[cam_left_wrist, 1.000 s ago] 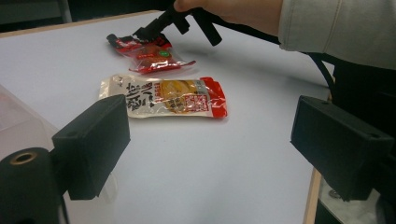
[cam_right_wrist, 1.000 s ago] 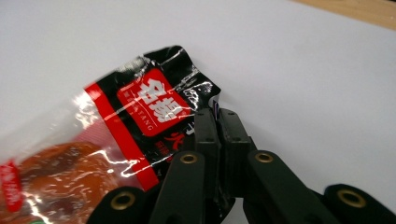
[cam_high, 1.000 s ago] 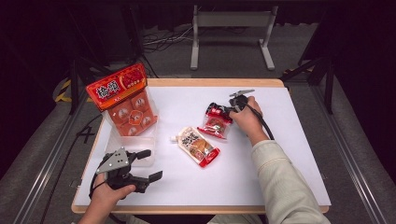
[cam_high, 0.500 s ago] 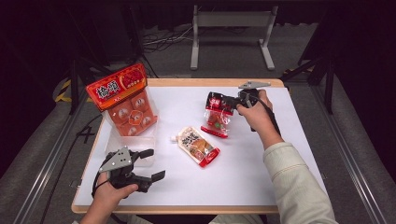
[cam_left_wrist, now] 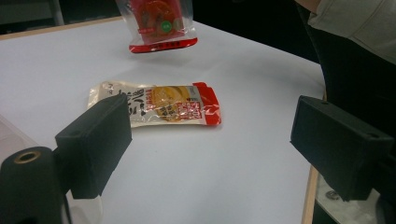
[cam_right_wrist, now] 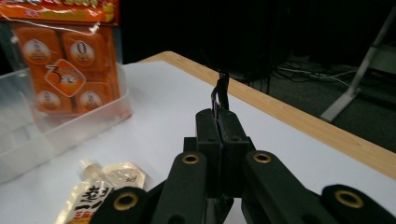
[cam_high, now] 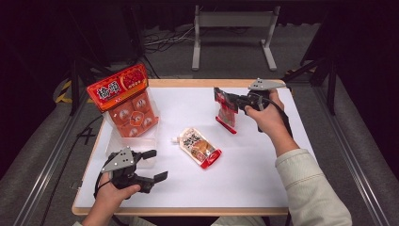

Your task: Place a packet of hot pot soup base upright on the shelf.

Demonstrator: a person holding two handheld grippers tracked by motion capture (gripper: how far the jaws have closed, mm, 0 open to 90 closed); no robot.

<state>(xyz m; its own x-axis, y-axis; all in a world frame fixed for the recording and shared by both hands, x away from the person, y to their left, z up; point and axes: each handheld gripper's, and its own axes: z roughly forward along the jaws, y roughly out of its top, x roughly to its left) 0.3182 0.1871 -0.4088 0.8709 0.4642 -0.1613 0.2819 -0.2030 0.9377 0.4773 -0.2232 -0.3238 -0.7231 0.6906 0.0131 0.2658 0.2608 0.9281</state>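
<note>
A red snack bag [cam_high: 227,114] hangs clear of the white table [cam_high: 263,165], pinched by its top edge in my right gripper [cam_high: 220,98]. In the right gripper view the two black jaws are pressed together [cam_right_wrist: 218,122] on the bag's thin dark edge [cam_right_wrist: 221,91]. The left gripper view has the same bag's lower half [cam_left_wrist: 159,25] dangling above the tabletop. A cream-and-red spouted pouch [cam_high: 199,147] lies flat mid-table, also seen as the pouch [cam_left_wrist: 156,105] and the pouch [cam_right_wrist: 100,193]. My left gripper [cam_high: 153,165] rests near the front left, jaws wide apart [cam_left_wrist: 217,140] and empty.
A clear plastic tray [cam_high: 141,142] at the left holds a tall orange multi-pack bag [cam_high: 126,104], seen closer as the orange bag [cam_right_wrist: 63,56] in its tray [cam_right_wrist: 28,140]. The table's wooden edge [cam_right_wrist: 299,119] runs along the far side. A metal stand [cam_high: 233,28] is behind the table.
The right gripper has lifted the red snack bag off the table and carried it up and slightly to the right. The left gripper has stayed put.
</note>
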